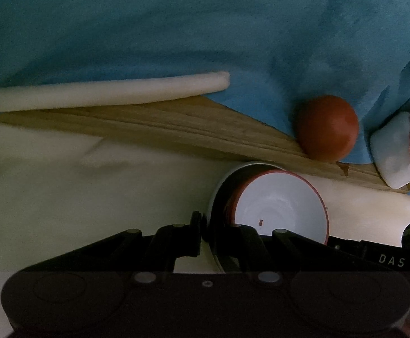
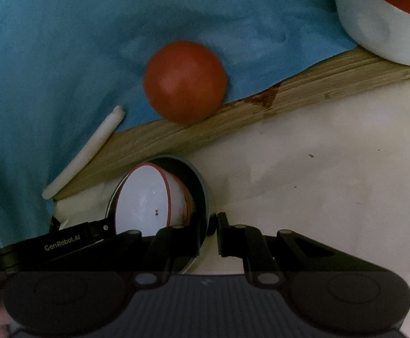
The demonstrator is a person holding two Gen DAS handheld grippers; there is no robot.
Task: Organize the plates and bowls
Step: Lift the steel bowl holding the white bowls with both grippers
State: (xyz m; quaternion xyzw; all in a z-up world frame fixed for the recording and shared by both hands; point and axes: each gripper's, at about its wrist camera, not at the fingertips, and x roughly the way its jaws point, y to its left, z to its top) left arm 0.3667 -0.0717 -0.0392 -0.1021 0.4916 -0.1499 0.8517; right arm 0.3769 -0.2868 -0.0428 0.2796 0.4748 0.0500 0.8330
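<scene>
A dark grey bowl sits tilted over the cream surface, and a white bowl with a red rim is nested inside it. My left gripper is shut on the grey bowl's left rim, with one finger inside and one outside. In the right wrist view my right gripper is shut on the right rim of the same grey bowl, and the white bowl leans inside it. Each gripper's black body shows at the edge of the other's view.
A red dome-shaped thing rests on the blue cloth at the wooden board's edge. Another white bowl with a red rim stands at the far right. A white roll lies on the cloth to the left.
</scene>
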